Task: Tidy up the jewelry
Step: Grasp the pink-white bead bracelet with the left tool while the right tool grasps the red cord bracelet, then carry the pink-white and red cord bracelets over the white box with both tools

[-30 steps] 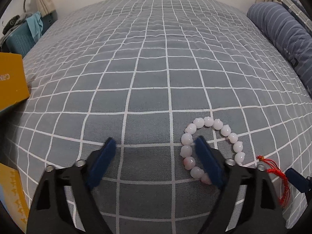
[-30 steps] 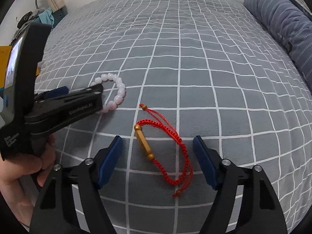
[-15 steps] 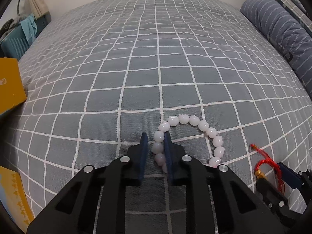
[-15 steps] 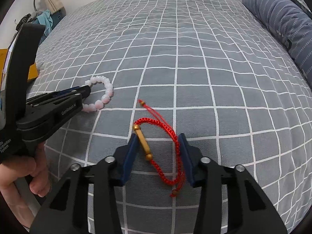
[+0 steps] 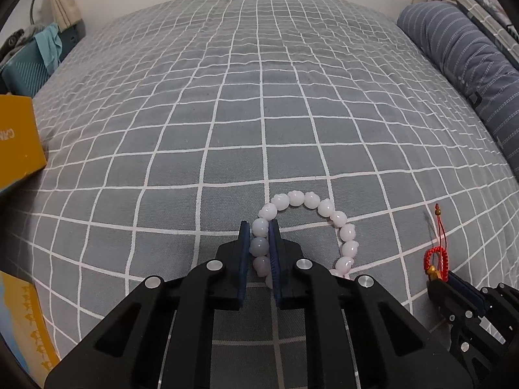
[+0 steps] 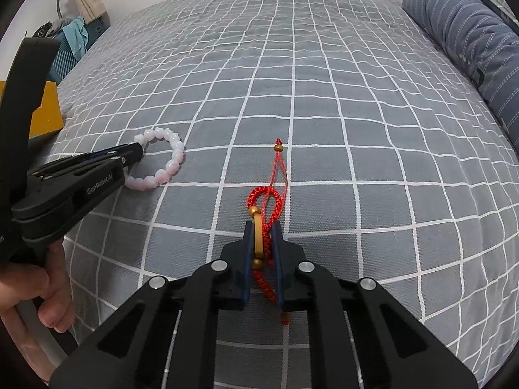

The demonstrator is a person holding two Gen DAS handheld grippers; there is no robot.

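A white bead bracelet (image 5: pixel 311 217) lies on the grey checked bedspread (image 5: pixel 246 103). My left gripper (image 5: pixel 259 227) is shut on its left arc, beads pinched between the blue pads. The right wrist view shows that bracelet (image 6: pixel 168 162) at the left, with the left gripper (image 6: pixel 138 150) clamped on it. A red cord bracelet with a gold tube (image 6: pixel 266 214) sits in front of me, and my right gripper (image 6: pixel 262 227) is shut on the tube and cord. The cord's tail with a gold bead (image 6: pixel 278 147) stretches away. In the left wrist view the red bracelet (image 5: pixel 436 259) shows at the right.
A blue striped bolster pillow (image 5: pixel 470 64) runs along the right side of the bed. A yellow box (image 5: pixel 16 142) rests at the left edge, another yellow item (image 5: pixel 22 330) at the lower left. A teal crate with cloth (image 5: pixel 29 64) stands beyond. A hand (image 6: pixel 39 291) grips the left tool.
Both grippers went from wide open to shut: the left closed on the white beads, the right on the red bracelet's gold tube. The red cord was squeezed narrower.
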